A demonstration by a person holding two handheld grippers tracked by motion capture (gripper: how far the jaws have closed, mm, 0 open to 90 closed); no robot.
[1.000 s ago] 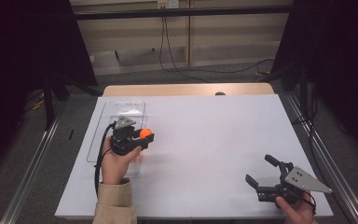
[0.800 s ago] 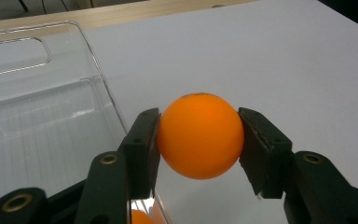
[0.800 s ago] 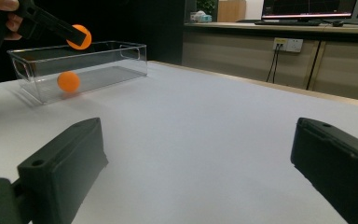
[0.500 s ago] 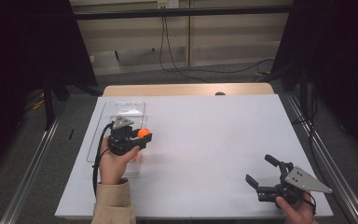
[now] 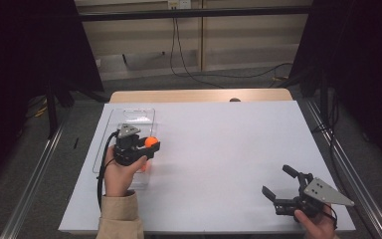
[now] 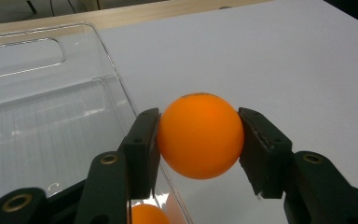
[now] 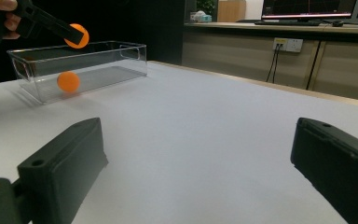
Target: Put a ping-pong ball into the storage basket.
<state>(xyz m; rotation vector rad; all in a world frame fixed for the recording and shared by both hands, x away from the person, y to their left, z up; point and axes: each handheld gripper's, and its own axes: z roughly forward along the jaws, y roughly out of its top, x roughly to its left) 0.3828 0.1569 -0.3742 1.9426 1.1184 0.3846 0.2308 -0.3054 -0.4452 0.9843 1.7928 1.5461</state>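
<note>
My left gripper (image 5: 150, 143) is shut on an orange ball (image 6: 199, 135), both jaws pressing its sides. It holds the ball (image 5: 151, 142) above the right rim of a clear plastic bin (image 5: 129, 116) at the table's left; from the right gripper view the held ball (image 7: 77, 36) hangs over the bin (image 7: 102, 58). A second orange ball (image 7: 68, 81) lies inside the bin, its top also seen under the jaws (image 6: 145, 214). My right gripper (image 5: 278, 181) rests open near the front right corner, nothing between its jaws (image 7: 191, 163).
The white table top (image 5: 219, 144) spreads wide between the two hands. A wooden strip (image 5: 199, 95) runs along its far edge. Dark curtains and metal rails flank both sides, and cables lie on the floor behind.
</note>
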